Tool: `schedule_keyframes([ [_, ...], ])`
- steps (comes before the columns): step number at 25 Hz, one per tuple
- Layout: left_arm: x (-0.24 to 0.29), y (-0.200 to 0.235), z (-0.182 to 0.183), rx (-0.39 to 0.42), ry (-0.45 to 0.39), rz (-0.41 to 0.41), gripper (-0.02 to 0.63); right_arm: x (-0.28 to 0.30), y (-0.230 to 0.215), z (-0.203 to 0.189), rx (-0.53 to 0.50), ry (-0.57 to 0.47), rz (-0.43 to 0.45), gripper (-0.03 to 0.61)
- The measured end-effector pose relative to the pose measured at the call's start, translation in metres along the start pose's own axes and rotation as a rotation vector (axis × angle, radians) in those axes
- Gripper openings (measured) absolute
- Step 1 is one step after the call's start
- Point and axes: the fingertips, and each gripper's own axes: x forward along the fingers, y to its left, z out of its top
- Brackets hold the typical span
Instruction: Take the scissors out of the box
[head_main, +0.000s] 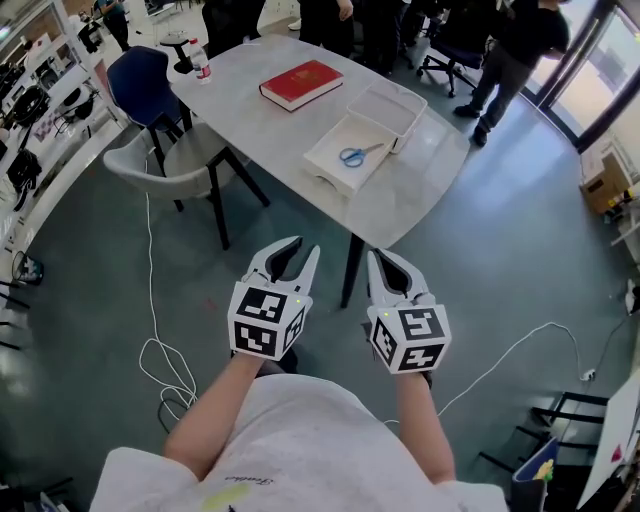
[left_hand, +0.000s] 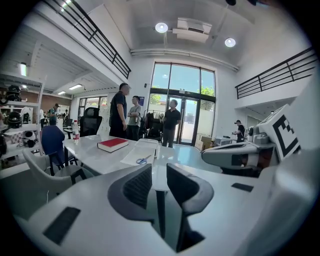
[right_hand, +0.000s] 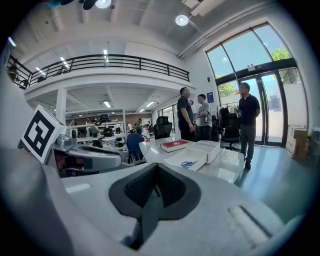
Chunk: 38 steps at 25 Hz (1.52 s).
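Blue-handled scissors (head_main: 352, 154) lie flat in an open white box (head_main: 322, 168) on the grey table (head_main: 250, 125). Both grippers hang over the floor well short of the table's near corner and point toward it. My left gripper (head_main: 303, 250) is open, a clear gap between its jaws and nothing in it. My right gripper (head_main: 378, 258) is shut and empty. In the left gripper view the scissors (left_hand: 143, 160) show beyond that gripper (left_hand: 158, 172). The right gripper view has the scissors (right_hand: 188, 163) in the box (right_hand: 172, 161) ahead of its gripper (right_hand: 156, 172).
The box's white lid (head_main: 388, 105) lies beside the box, a red book (head_main: 301, 83) further back. A grey chair (head_main: 190, 160) and a blue chair (head_main: 140, 80) stand left of the table. Cables (head_main: 165, 360) trail on the floor. Several people stand beyond the table.
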Motion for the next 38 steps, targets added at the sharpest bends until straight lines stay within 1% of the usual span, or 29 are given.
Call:
schedule_keyframes([
  [14, 0.074, 0.078, 0.039, 0.030, 0.038, -0.139, 0.071, 0.091, -0.015, 0.039, 0.034, 0.021, -0.139, 0.006],
  [18, 0.090, 0.094, 0.044, 0.049, 0.048, -0.191, 0.071, 0.110, -0.015, 0.046, 0.040, 0.022, -0.176, 0.005],
  [22, 0.105, 0.107, 0.048, 0.064, 0.050, -0.219, 0.071, 0.122, -0.019, 0.051, 0.044, 0.015, -0.215, 0.005],
  [30, 0.141, 0.107, 0.050, 0.101, 0.081, -0.284, 0.072, 0.137, -0.041, 0.059, 0.058, 0.002, -0.273, 0.006],
  [38, 0.192, 0.105, 0.053, 0.136, 0.115, -0.320, 0.078, 0.159, -0.081, 0.063, 0.081, -0.015, -0.309, 0.005],
])
